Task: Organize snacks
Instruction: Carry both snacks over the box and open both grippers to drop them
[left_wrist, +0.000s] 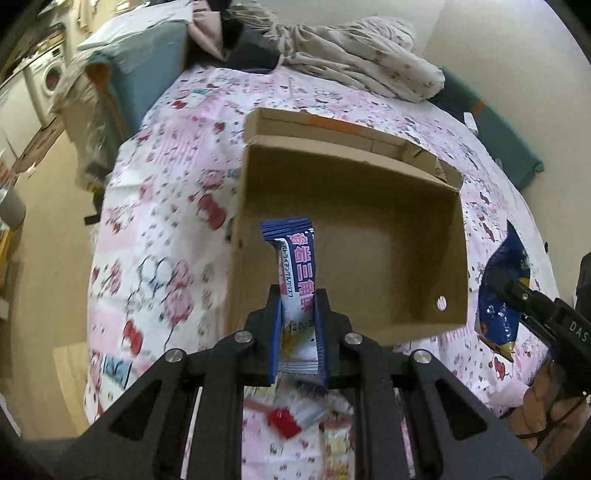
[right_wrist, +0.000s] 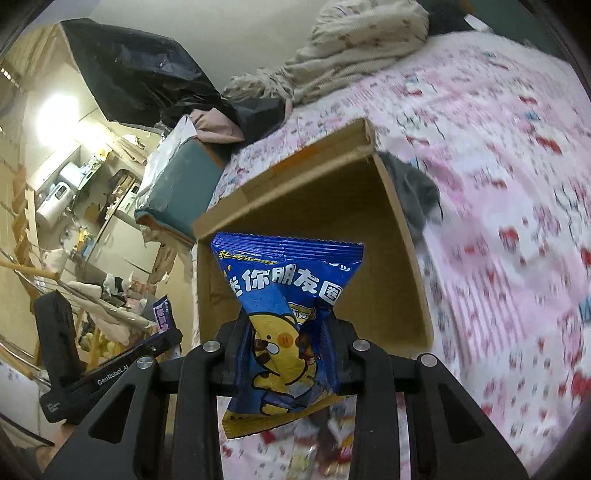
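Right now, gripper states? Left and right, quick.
Left gripper: closed on the slim purple snack packet.
Right gripper: closed on the blue snack bag.

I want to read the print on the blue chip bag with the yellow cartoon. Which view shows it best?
The right wrist view: the blue chip bag fills the centre, front side facing the camera, pinched in the right tongs. The left wrist view shows it only at the right edge, small, side-on and partly hidden by those tongs.
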